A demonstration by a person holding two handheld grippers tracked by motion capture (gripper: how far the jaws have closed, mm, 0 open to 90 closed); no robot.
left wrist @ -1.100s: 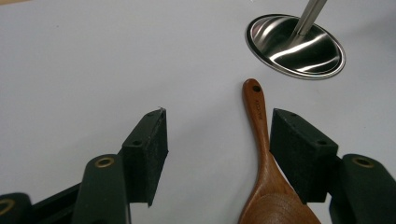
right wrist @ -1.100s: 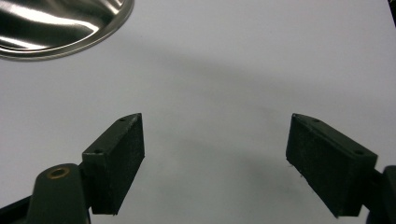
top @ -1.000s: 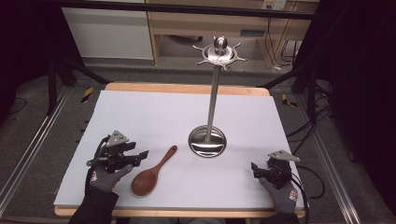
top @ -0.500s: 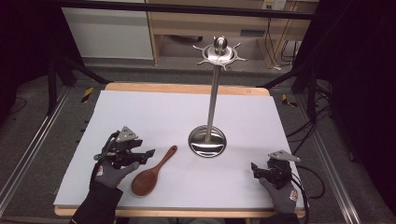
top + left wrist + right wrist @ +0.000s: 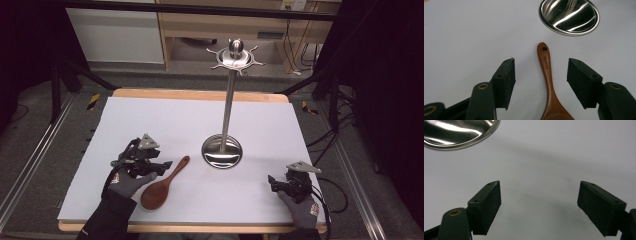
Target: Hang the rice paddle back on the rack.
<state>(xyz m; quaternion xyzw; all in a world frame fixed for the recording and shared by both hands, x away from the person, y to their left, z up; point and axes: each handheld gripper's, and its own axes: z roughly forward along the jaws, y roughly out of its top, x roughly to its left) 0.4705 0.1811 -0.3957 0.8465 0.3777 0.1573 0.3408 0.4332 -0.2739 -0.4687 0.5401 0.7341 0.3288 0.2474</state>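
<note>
— Two tongs were at work over the counter (image 5: 150, 115). How did each stand?

— Left tongs (image 5: 540, 75) were spread, jaws straddling the handle of the wooden spoon (image 5: 547, 75) without touching it. Right tongs (image 5: 539, 205) were spread too, over bare white surface near the person's right edge, gripping nothing.

— And where did the spoon lie?

— Flat on the white sheet, bowl toward the person, handle tip with its small hole pointing at the round steel base of the hanging stand (image 5: 222, 150), near it but apart.

— How would it likely handle?

— Judged light and rigid, the varnished wood perhaps a little slick. The slim handle between the pads seemed the best hold; the bowl end would weigh down if it were gripped close to the tip.

— The setting?

— A smooth white sheet over a wood-edged counter, dark drapes at both sides, a pale cabinet and trailing cables behind. The stand's hooked crown rose high on its thin pole.
</note>
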